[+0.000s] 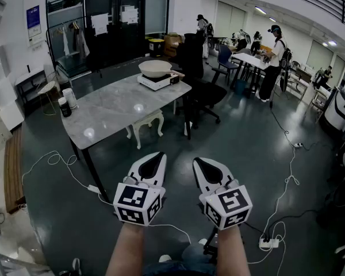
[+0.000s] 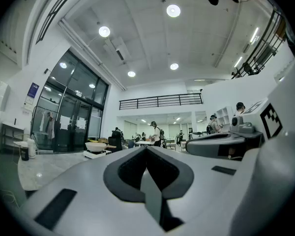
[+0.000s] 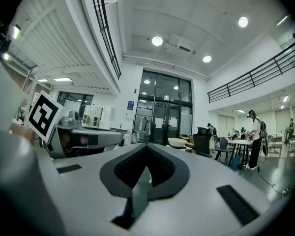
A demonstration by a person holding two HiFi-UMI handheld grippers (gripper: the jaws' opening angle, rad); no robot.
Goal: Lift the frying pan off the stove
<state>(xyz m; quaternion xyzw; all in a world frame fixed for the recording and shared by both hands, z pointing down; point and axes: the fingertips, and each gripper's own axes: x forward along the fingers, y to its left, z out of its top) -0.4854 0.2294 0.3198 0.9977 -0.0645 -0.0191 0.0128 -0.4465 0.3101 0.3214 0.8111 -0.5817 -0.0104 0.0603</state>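
Observation:
A pale frying pan (image 1: 155,68) sits on a small white stove (image 1: 157,81) at the far end of a grey marble table (image 1: 121,105). It shows small in the left gripper view, the pan (image 2: 96,145) on its stove (image 2: 96,154), and in the right gripper view, the pan (image 3: 177,142). My left gripper (image 1: 158,154) and right gripper (image 1: 198,160) are held side by side above the dark floor, well short of the table. Both are shut with nothing between the jaws.
Two cups (image 1: 67,102) stand at the table's left edge. A white stool (image 1: 146,124) is under the table, a black office chair (image 1: 198,79) stands beside the stove end. Cables (image 1: 57,160) and a power strip (image 1: 268,243) lie on the floor. People stand at desks (image 1: 256,61) at the back right.

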